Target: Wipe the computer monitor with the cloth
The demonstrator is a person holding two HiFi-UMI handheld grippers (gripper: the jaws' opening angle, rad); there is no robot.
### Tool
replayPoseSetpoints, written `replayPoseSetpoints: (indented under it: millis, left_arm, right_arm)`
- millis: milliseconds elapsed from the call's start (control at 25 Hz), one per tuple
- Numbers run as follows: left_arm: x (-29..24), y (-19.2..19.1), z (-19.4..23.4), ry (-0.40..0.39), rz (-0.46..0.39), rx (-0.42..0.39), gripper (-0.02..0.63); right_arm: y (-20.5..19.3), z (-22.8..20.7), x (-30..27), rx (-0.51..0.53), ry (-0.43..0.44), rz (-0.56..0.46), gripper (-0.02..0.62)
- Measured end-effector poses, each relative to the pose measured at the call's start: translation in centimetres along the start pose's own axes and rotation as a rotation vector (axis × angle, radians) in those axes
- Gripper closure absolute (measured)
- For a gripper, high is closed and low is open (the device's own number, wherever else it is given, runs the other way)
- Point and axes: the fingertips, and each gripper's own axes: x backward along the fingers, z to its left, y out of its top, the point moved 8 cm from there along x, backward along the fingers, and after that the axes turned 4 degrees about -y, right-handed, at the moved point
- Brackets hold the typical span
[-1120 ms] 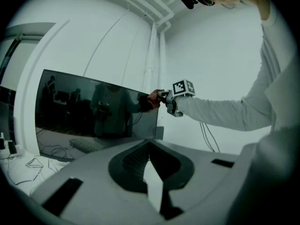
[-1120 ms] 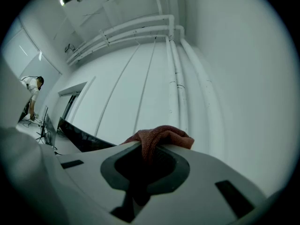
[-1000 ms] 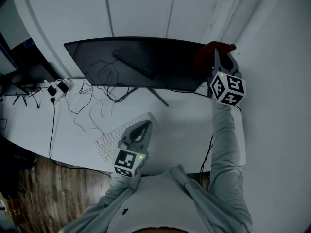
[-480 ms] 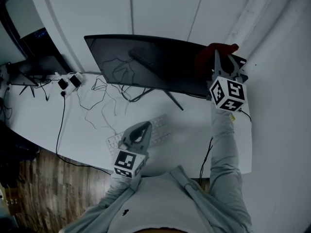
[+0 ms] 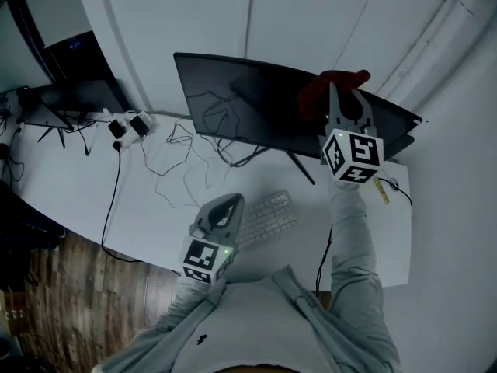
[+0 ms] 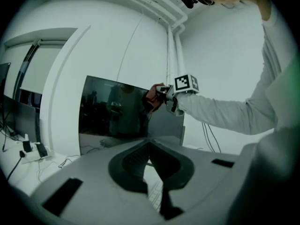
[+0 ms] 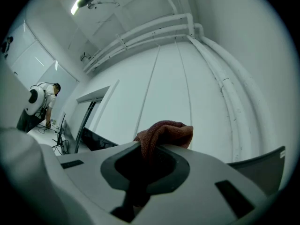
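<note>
White desk (image 5: 78, 185) carries the dark monitor (image 5: 248, 103), and at the upper right of its screen the right gripper (image 5: 342, 103) holds the red-brown cloth (image 5: 332, 84), jaws clamped on the bunched fabric. The left gripper (image 5: 225, 204) hangs idle over the keyboard (image 5: 268, 216) with its jaws together on nothing. To wipe well, I judge the cloth wants light, even pressure and overlapping strokes towards the left edge, lest the thin panel rock on its stand. No brand or writing is legible, only square markers on the gripper cubes.
</note>
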Motion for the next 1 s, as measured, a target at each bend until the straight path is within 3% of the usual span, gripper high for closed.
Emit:
replayPoseSetpoints:
  millis: [560, 1000]
  left_arm:
    - [7.4, -0.5, 9.8, 0.103, -0.012, 0.016, 0.586]
    - [12.7, -1.5, 14.9, 0.175, -0.012, 0.018, 0.586]
  right_arm:
    - [1.2, 16.1, -7.0, -0.005, 0.176, -0.019, 0.560]
    - [1.9, 25.4, -10.8, -0.053, 0.256, -0.032, 0.560]
